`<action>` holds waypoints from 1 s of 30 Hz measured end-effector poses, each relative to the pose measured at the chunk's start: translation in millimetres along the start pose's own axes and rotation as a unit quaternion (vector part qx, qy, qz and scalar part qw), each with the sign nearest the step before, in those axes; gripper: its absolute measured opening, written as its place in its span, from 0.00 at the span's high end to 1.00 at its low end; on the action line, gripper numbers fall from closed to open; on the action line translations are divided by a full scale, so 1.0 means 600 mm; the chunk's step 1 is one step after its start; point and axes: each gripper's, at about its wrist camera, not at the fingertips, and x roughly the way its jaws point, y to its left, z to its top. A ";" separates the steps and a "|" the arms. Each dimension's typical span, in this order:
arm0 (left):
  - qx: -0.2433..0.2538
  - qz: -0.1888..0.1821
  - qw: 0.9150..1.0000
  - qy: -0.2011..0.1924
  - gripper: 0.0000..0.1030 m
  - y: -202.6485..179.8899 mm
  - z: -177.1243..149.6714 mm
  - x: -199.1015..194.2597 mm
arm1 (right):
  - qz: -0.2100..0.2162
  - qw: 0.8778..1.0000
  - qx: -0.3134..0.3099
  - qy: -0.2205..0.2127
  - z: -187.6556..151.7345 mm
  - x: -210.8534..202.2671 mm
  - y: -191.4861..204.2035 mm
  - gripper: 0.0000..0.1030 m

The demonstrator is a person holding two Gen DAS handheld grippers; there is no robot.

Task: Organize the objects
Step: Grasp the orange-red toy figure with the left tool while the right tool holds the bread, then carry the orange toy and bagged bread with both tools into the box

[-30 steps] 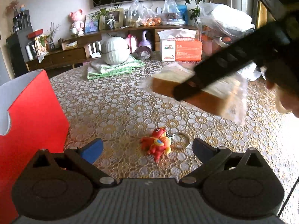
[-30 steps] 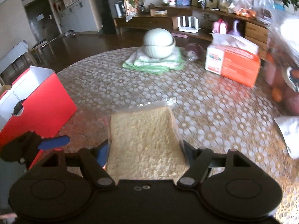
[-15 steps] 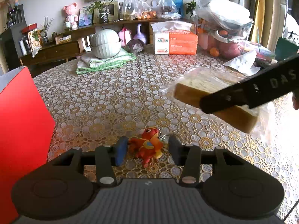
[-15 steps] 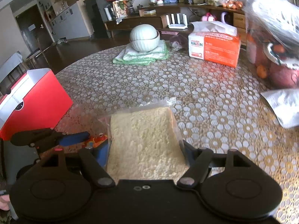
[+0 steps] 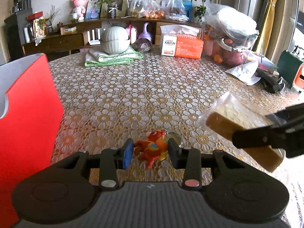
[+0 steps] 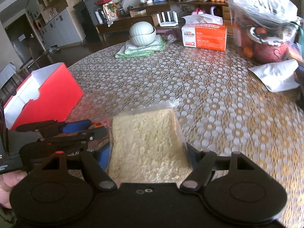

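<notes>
Two views, two stories. Your left wrist camera shows the left gripper [image 5: 150,153] low over the table [image 5: 133,95], jaws part-spread around the red toy keychain [image 5: 152,149], touching or not I cannot tell. Your right wrist camera hides most of that toy but shows the right gripper [image 6: 149,159], jaws pinching the bagged bread slice [image 6: 146,142] held above the table. Red box [image 6: 45,93] stands open at the left edge. Across the lace-patterned cloth: tissue box [image 5: 181,45], white bowls [image 5: 115,39] on folded towels, shelves behind.
</notes>
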 end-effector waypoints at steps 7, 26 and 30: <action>-0.011 -0.008 1.000 -0.004 0.63 0.004 -0.011 -0.063 | -0.013 1.000 -0.002 -0.010 -0.016 -0.056 0.049 0.27; -0.024 -0.048 0.997 -0.059 0.63 0.076 -0.020 -0.272 | -0.005 0.998 -0.052 -0.037 -0.034 -0.147 0.237 0.27; -0.027 -0.042 0.996 -0.068 0.63 0.108 -0.023 -0.305 | -0.001 0.997 -0.067 -0.040 -0.028 -0.142 0.281 0.27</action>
